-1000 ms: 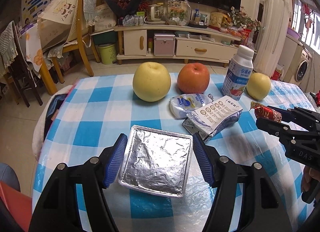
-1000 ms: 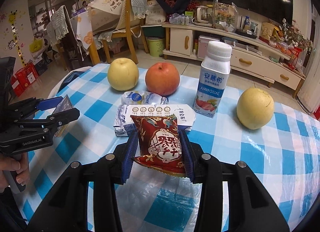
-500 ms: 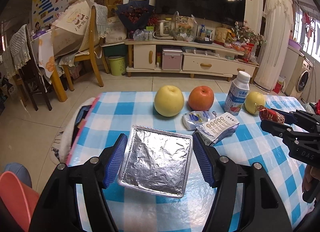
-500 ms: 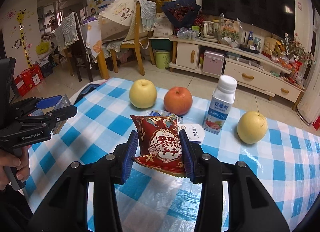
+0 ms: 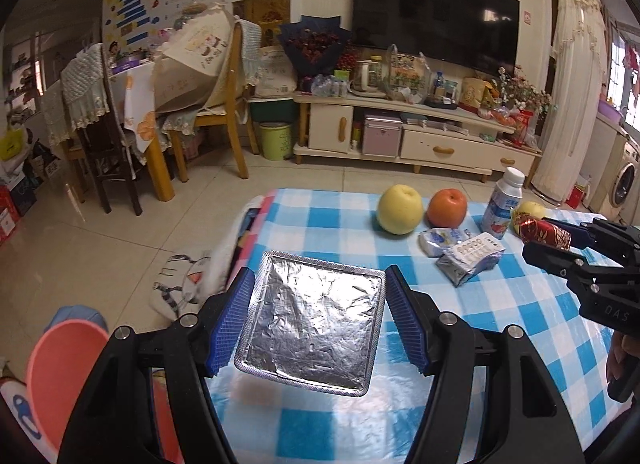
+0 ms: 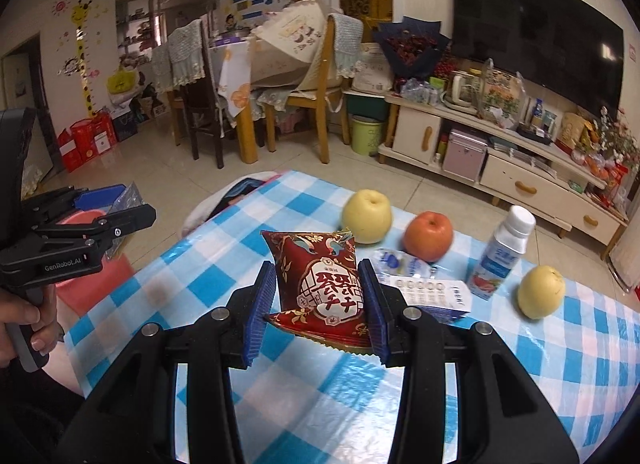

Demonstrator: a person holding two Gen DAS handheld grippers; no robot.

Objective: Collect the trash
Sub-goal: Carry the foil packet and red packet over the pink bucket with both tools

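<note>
Counted on table: two yellow pears (image 6: 366,216) (image 6: 541,292), one red apple (image 6: 428,236), one bottle (image 6: 505,252). Wrappers: four, namely foil tray (image 5: 311,322), red snack bag (image 6: 320,288), two lying packets (image 5: 443,240) (image 5: 471,258).

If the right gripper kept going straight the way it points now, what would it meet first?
Probably the yellow apple, which sits straight ahead beyond the red snack packet held in the right gripper; depth is unclear.

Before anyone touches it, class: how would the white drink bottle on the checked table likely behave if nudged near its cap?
The drink bottle stands upright, tall and narrow, so it probably tips easily. Once down, its round body would likely roll. It looks like light plastic; how full it is cannot be told.
</note>
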